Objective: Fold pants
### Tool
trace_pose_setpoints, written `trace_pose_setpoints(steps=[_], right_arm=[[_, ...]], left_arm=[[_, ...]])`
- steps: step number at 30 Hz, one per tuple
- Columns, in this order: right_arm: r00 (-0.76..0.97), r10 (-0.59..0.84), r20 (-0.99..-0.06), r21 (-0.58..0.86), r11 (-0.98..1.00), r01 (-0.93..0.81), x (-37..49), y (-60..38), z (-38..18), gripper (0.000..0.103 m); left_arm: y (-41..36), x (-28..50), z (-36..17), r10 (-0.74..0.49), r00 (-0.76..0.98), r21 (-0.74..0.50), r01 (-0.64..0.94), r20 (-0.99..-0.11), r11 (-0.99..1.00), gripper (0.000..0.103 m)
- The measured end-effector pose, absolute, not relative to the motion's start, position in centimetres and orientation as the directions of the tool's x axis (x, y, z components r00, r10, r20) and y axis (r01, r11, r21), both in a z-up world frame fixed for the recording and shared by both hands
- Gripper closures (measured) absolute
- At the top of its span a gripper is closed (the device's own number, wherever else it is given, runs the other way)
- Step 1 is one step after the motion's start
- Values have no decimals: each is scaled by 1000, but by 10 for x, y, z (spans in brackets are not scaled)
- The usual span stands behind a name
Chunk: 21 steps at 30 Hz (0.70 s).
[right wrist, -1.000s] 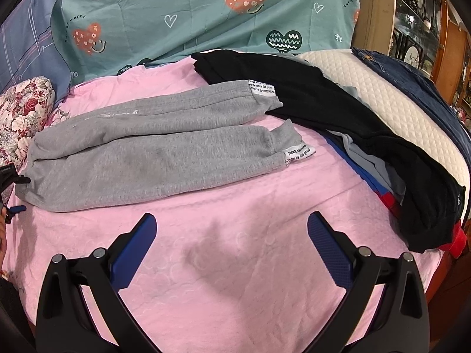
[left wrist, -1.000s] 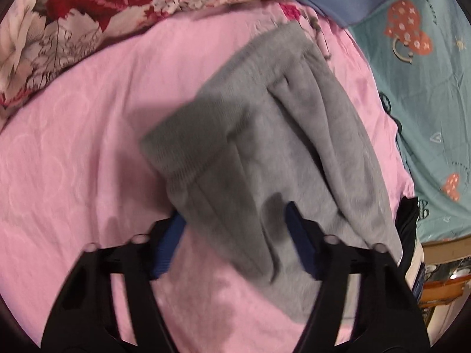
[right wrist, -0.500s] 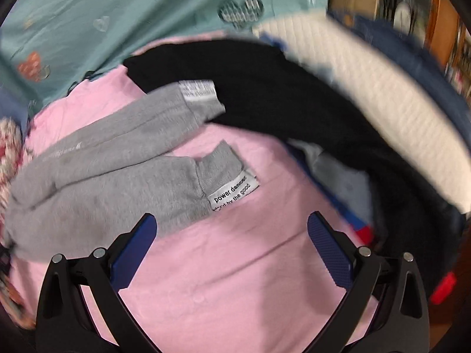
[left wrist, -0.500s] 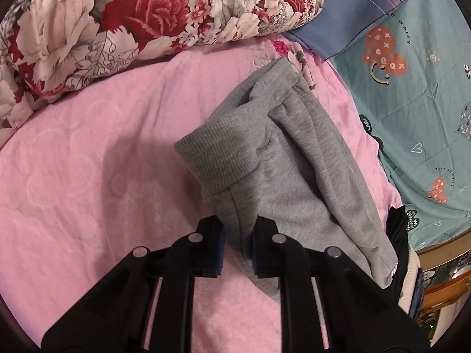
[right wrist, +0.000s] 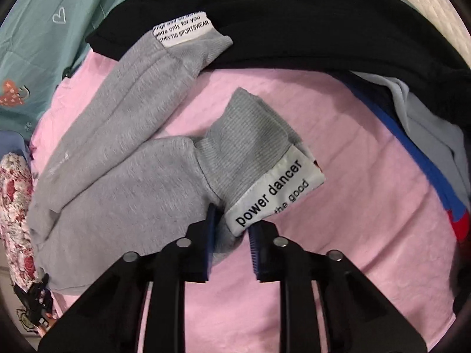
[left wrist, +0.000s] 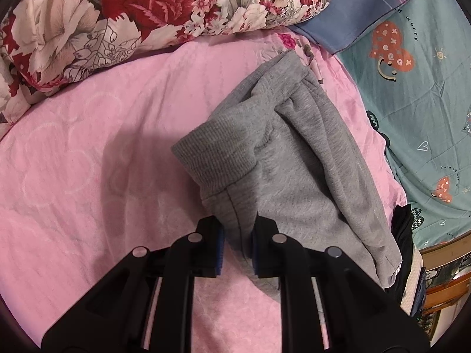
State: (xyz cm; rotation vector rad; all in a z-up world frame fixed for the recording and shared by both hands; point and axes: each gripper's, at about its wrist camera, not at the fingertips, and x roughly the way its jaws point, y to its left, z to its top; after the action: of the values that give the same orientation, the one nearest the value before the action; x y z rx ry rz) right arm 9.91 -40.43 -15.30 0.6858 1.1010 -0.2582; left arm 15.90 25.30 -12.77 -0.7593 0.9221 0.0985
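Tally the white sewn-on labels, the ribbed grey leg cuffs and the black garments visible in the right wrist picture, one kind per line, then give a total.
White labels: 2
Ribbed grey cuffs: 2
Black garment: 1
Total: 5

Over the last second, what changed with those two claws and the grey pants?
The left claw clamped the grey pants at the waist end. The right claw swooped down to the nearer leg cuff and is closing around it. The pants still lie on the pink sheet.

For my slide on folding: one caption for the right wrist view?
Right gripper closing on the cuff of grey pants on a pink sheet.
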Motion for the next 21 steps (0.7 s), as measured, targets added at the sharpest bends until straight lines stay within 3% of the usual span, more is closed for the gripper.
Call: trace_pose_setpoints(steps=[6,12,18,20,21], right_arm=[[532,168,-830,461,742,486,71,-412,-124,89],[577,149,-803,450,787,423,11,-404,-79,89],[519,147,-842,418,787,455,-40,-409,-116,89],[462,131,-877,371,795,480,-37,-406,-139,82],[424,108,-899,332,799,502,-36,-404,-146,66]], left_arm=[[251,118,-93,-239,673,-574,-333,-700,748,92],[258,53,-80,-240,667,-559,-314,-705,768,93],[256,39,-112,-237,579,-493,-336,-780,803,90],[256,34,-104,-230,591,-486,-319,-773,813,82],[256,31,-96,-218,604,-477,-309,-767,823,77]])
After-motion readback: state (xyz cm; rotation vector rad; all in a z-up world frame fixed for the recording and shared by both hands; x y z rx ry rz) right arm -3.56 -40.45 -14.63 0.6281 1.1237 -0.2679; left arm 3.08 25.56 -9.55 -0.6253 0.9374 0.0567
